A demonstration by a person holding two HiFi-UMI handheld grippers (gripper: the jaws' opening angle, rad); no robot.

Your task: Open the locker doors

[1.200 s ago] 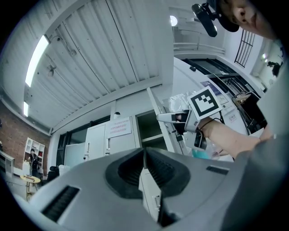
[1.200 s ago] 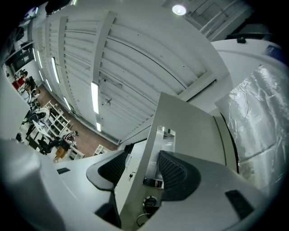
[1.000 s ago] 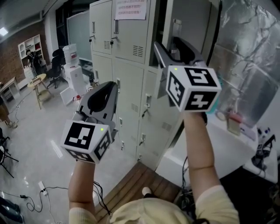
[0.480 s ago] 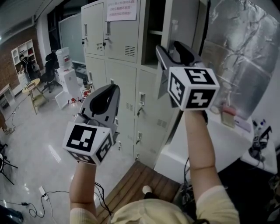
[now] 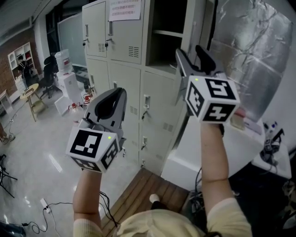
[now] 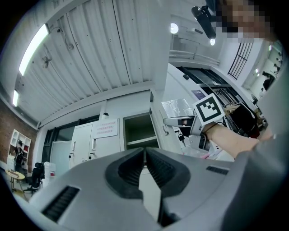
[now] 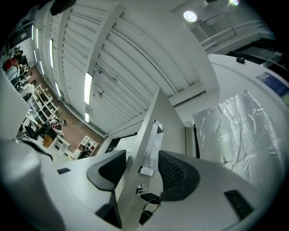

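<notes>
The grey locker block (image 5: 138, 78) stands ahead. Its top right compartment (image 5: 169, 28) is open, dark inside, with a shelf. That compartment's door (image 5: 202, 21) is swung out to the right. My right gripper (image 5: 193, 56) is raised and shut on the door at its chrome handle (image 7: 151, 144), one pad on each side (image 7: 143, 169). A key on a ring (image 7: 146, 198) hangs from the lock just below the handle. My left gripper (image 5: 118, 95) is held lower, in front of the closed lower doors, shut and empty (image 6: 145, 151). The left gripper view shows the open compartment (image 6: 140, 131) and the right gripper (image 6: 180, 122).
The other locker doors (image 5: 145, 102) are closed, with handles and keys. A paper notice (image 5: 125, 9) is on a top door. A foil-covered wall (image 5: 249, 46) and a white counter (image 5: 217, 143) lie right. A wooden platform (image 5: 138, 194) is underfoot. A water dispenser (image 5: 62, 65) and floor cables (image 5: 46, 203) are left.
The top right door has swung further open to the right with my right gripper on it, showing more of the compartment. The left gripper has barely moved.
</notes>
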